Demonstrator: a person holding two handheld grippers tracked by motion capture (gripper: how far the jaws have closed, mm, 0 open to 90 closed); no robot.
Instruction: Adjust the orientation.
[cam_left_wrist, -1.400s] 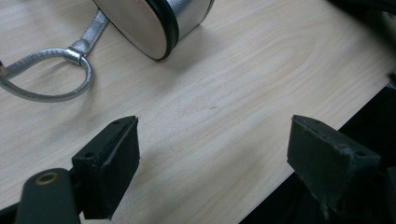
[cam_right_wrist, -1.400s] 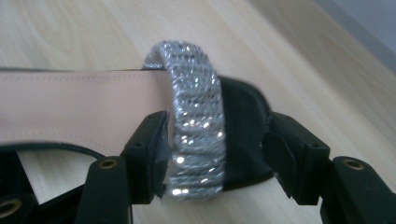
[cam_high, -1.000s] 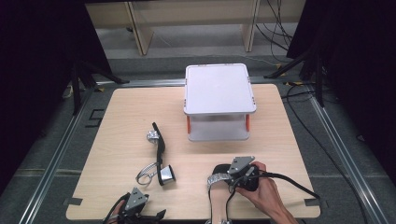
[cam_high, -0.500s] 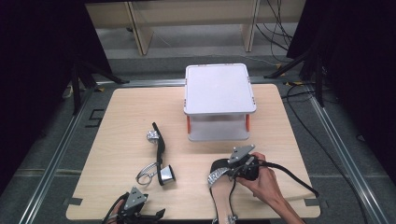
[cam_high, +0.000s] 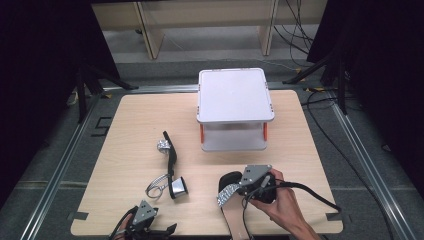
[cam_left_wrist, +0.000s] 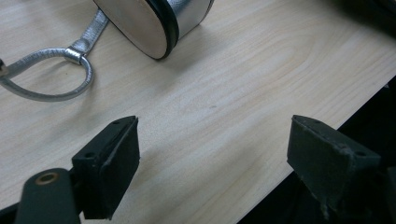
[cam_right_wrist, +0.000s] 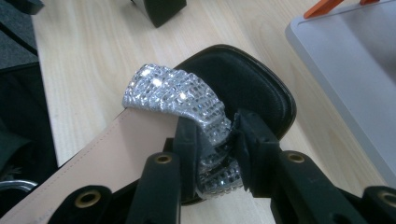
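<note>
**Sandal gripped by its strap**

The right gripper (cam_right_wrist: 215, 154) is clenched on the sparkly strap (cam_right_wrist: 175, 95) of a sandal (cam_high: 231, 197) near the table's (cam_high: 130, 125) front edge. The left gripper (cam_left_wrist: 212, 168) rests released. Next, probably: lift toward the shelf (cam_high: 235, 95).

In the high view the right gripper (cam_high: 250, 186) is covering part of a sandal (cam_high: 231, 205), whose heel end is running off the frame at 6 o'clock.
</note>
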